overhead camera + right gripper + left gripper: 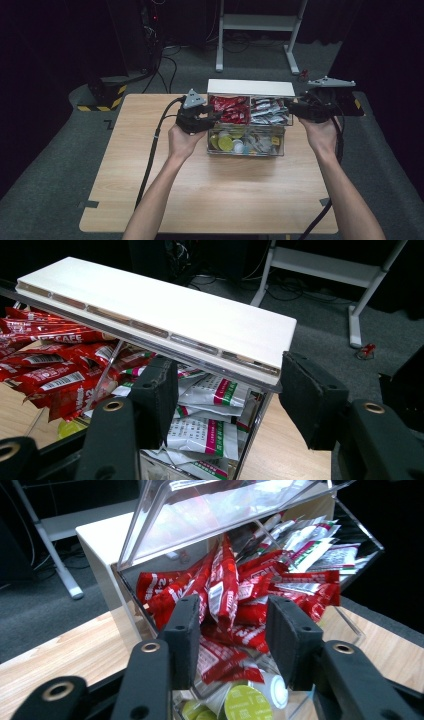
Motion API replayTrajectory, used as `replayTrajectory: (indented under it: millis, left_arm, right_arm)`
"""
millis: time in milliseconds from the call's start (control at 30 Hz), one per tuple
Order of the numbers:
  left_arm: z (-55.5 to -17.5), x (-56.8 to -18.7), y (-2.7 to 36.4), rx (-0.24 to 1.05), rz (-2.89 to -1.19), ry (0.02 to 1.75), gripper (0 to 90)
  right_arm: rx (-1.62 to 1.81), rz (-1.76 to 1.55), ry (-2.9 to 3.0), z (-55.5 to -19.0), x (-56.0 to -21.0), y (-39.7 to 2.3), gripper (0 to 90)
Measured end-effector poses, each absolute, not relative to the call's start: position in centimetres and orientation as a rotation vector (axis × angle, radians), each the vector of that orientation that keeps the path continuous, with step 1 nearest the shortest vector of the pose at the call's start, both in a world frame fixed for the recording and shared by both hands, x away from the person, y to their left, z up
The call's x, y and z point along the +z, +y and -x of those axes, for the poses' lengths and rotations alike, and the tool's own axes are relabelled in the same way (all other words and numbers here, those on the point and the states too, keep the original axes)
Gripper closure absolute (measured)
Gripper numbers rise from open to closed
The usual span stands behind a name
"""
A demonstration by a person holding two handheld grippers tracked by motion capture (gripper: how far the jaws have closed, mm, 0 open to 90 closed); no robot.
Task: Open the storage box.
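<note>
I see a clear plastic organiser box [248, 131] with a white top, at the table's [150, 190] far middle. My left gripper [227, 630], jaws apart and gripping nothing, faces red sachets [225, 587]. My right gripper [227, 400], also open, straddles the box's end corner. The right gripper view shows white sachets [205, 432]; the high view shows capsules [225, 143] below.

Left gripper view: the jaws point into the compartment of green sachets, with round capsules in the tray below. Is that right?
Not quite. In the left gripper view the left gripper points at red sachets, not green ones. The round capsules do lie in the tray below.
</note>
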State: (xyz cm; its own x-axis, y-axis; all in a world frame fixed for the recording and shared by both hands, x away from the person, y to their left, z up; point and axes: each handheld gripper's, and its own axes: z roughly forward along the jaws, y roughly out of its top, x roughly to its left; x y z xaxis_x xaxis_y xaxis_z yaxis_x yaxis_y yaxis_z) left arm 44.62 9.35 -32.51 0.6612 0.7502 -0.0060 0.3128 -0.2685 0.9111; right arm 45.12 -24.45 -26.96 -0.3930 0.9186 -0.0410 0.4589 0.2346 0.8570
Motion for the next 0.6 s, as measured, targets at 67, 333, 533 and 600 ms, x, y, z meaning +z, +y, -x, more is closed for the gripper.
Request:
replayTrajectory:
  millis: [67,333,533,600]
  left_arm:
    - [-44.9,-32.6,9.1,0.532,-1.847,0.856,60.2]
    - [-46.0,-33.3,8.1,0.526,-1.856,0.868,65.6]
    - [-46.5,-33.3,7.5,0.522,-1.853,0.864,73.2]
    - [-46.6,-33.3,7.3,0.529,-1.857,0.867,74.9]
  right_arm:
    - [1.074,-1.257,1.957,-45.1,-26.9,-24.5,41.5]
    - [1.082,-1.259,1.958,-45.2,-26.9,-24.6,41.7]
    - [1.084,-1.256,1.965,-45.2,-26.8,-24.6,42.0]
    - [1.095,-1.259,1.956,-45.3,-26.8,-24.7,42.0]
